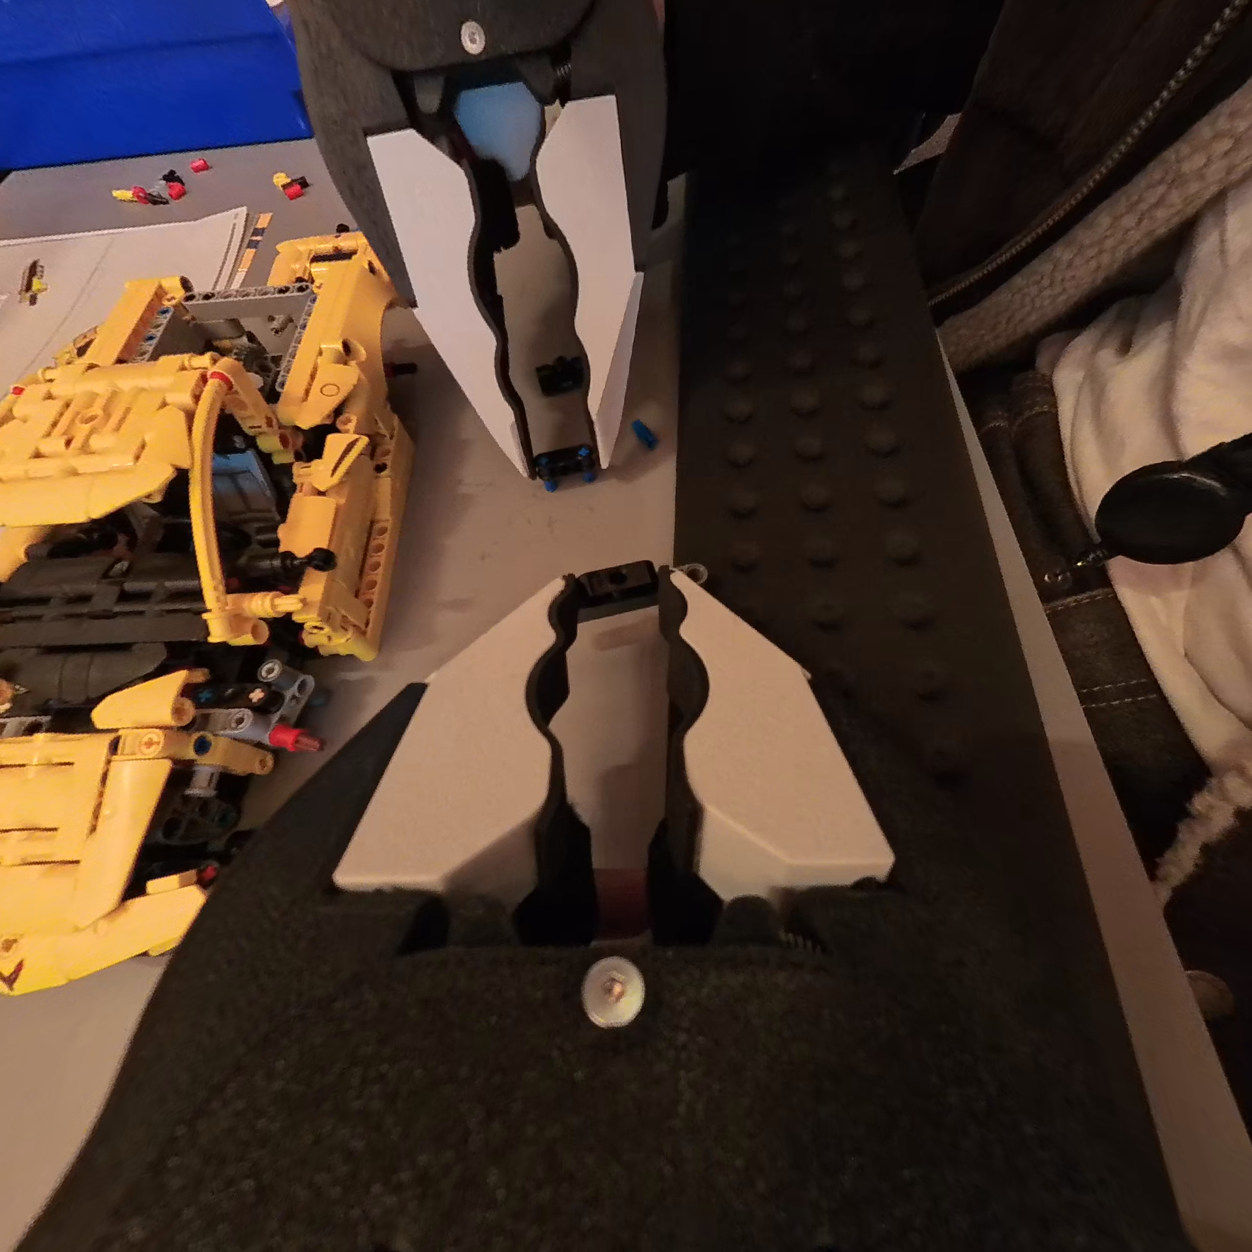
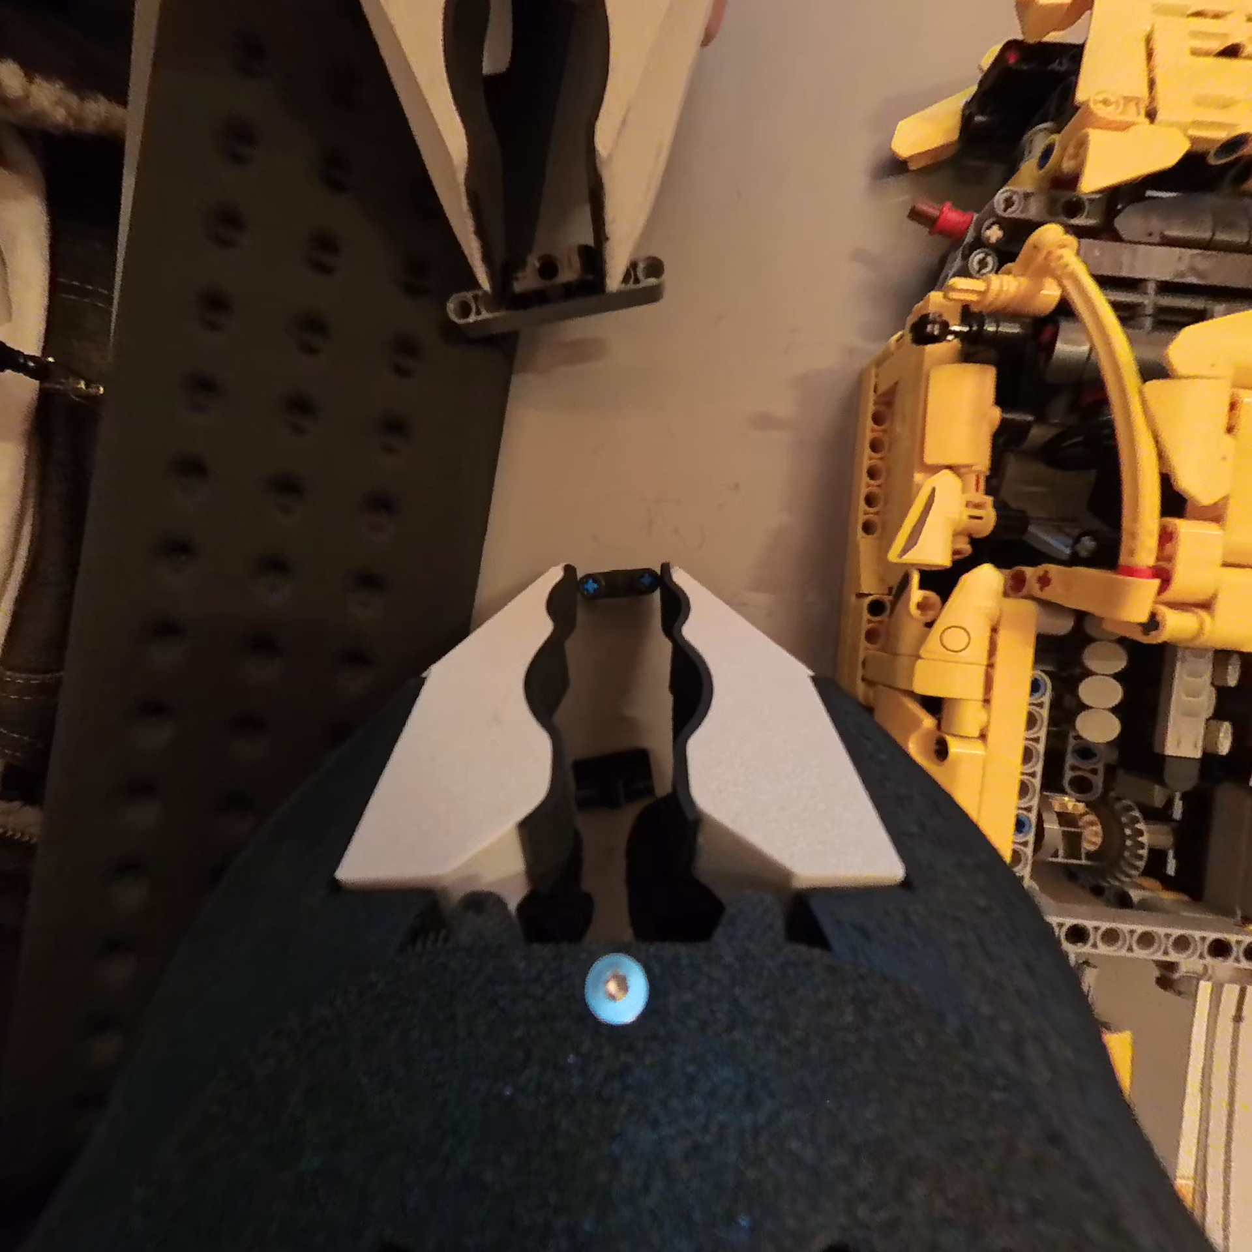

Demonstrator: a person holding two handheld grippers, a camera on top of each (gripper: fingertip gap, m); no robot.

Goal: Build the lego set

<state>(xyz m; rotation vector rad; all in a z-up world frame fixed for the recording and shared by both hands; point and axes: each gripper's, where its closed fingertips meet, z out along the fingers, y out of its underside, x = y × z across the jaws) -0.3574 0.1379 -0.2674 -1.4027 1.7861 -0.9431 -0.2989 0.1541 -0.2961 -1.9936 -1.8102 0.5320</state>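
L gripper (image 1: 615,576) pinches a small black lego piece (image 1: 618,584) at its fingertips, w/ a grey beam (image 2: 555,298) attached crosswise below it, seen best from the R wrist view, where the beam sticks out past both fingers at the top of frame; the beam's end also peeps out just R of the tip in the L view; R gripper (image 2: 620,581) is clamped on a short black connector (image 2: 619,582) w/ blue pins at both ends; in the L view that same gripper comes down from the top, tip pointing toward the L one, the two tips facing each other but apart, over bare pale table (image 1: 474,528); a second black piece (image 1: 559,374) lies on the table under the R gripper, visible between its fingers; a loose blue pin (image 1: 644,433) lies just beside the R gripper's tip, near the edge of the dark studded baseplate (image 1: 813,440), which runs along the table's edge by the person's clothing (image 1: 1118,339); the partly built yellow lego car (image 1: 203,474) sits on the table across from the baseplate, well off from both tips, w/ a curved yellow hose arching over its middle and grey frame beams showing; farther off in the L view: an open instruction booklet (image 1: 135,257), a scatter of small red, yellow and black parts (image 1: 176,186), and a blue bin (image 1: 135,74) behind them.
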